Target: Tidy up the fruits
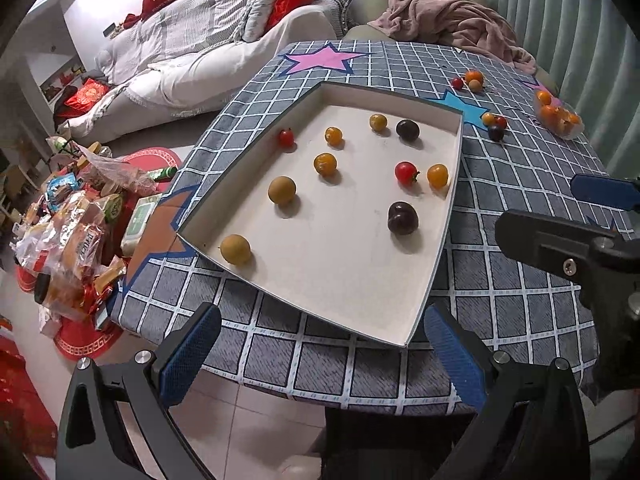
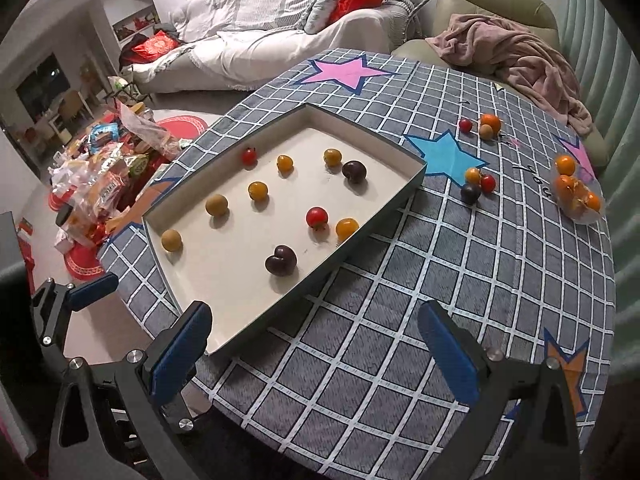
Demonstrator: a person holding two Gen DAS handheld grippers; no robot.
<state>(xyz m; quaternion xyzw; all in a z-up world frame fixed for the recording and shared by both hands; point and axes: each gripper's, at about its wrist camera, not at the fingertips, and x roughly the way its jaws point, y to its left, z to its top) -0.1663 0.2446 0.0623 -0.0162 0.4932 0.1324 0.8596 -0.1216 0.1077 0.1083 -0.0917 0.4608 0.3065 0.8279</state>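
A shallow white tray (image 1: pixel 454 184) (image 2: pixel 384 216) lies on the checked tablecloth and holds several small fruits: red tomatoes (image 1: pixel 405 172) (image 2: pixel 317 217), yellow ones (image 1: pixel 325 163) (image 2: pixel 258 191), tan round fruits (image 1: pixel 281 189) (image 2: pixel 216 204) and dark plums (image 1: pixel 402 218) (image 2: pixel 281 260). Loose fruits (image 1: pixel 495 124) (image 2: pixel 476 184) lie right of the tray, and more (image 1: pixel 472 79) (image 2: pixel 486 125) lie farther back. My left gripper (image 1: pixel 320 356) is open and empty over the table's near edge. My right gripper (image 2: pixel 316 354) is open and empty near the tray's front corner.
A clear bag of orange fruits (image 1: pixel 558 116) (image 2: pixel 576 192) lies at the table's far right. A pink blanket (image 1: pixel 452 20) (image 2: pixel 520 56) lies on the chair behind. Snack packets (image 1: pixel 76 232) (image 2: pixel 104 184) are piled on the floor at left. The right gripper's body (image 1: pixel 580 248) shows at right.
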